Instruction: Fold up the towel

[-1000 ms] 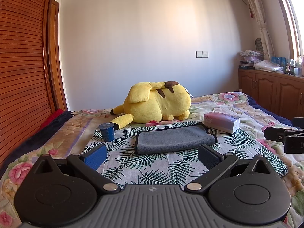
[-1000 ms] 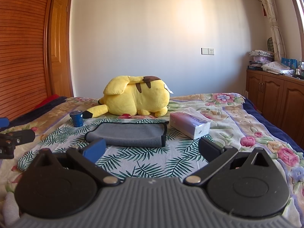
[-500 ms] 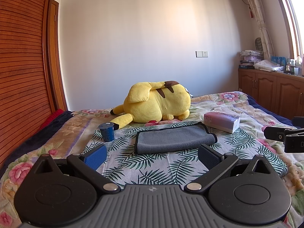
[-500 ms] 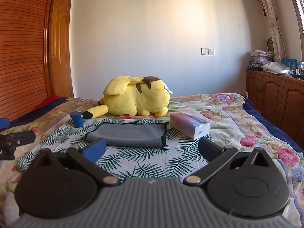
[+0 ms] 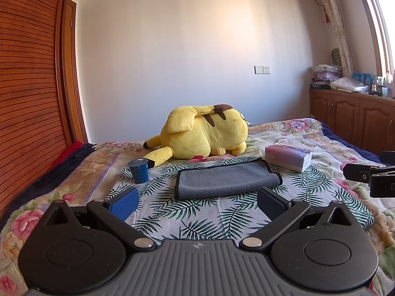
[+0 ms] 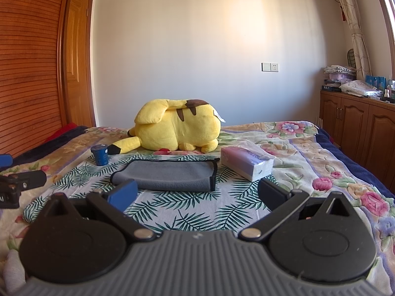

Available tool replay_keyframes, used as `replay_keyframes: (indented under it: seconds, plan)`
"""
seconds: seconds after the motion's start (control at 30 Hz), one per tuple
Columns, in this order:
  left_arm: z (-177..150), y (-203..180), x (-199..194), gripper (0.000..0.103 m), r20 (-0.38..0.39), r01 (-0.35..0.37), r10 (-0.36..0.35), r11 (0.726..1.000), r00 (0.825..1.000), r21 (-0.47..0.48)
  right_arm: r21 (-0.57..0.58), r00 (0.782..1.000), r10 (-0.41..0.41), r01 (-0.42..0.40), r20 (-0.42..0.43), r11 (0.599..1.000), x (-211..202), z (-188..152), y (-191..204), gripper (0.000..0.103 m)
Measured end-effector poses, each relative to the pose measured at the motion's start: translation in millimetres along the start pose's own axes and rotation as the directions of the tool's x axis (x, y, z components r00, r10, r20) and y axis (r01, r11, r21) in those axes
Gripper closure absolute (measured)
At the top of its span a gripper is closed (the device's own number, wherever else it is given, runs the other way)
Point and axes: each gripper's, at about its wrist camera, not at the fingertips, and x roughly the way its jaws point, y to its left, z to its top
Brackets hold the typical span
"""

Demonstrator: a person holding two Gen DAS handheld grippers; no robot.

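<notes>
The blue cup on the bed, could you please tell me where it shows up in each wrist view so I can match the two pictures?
Left wrist view: the blue cup stands left of centre, left of the grey towel.
Right wrist view: the blue cup sits further left, beyond the towel's left end.
Shared landmark: the yellow plush toy; its tail tip lies just right of the cup in both.
</notes>
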Motion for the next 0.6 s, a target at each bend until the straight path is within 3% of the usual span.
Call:
replay_keyframes:
  seconds: [0.6]
  plan:
    - [-4.3, 0.1, 0.4, 0.016, -0.003, -0.001, 0.001, 1.000, 1.000, 0.001, 0.000, 1.000, 0.000, 0.000, 0.000, 1.000, 0.1, 0.1, 0.5, 0.000]
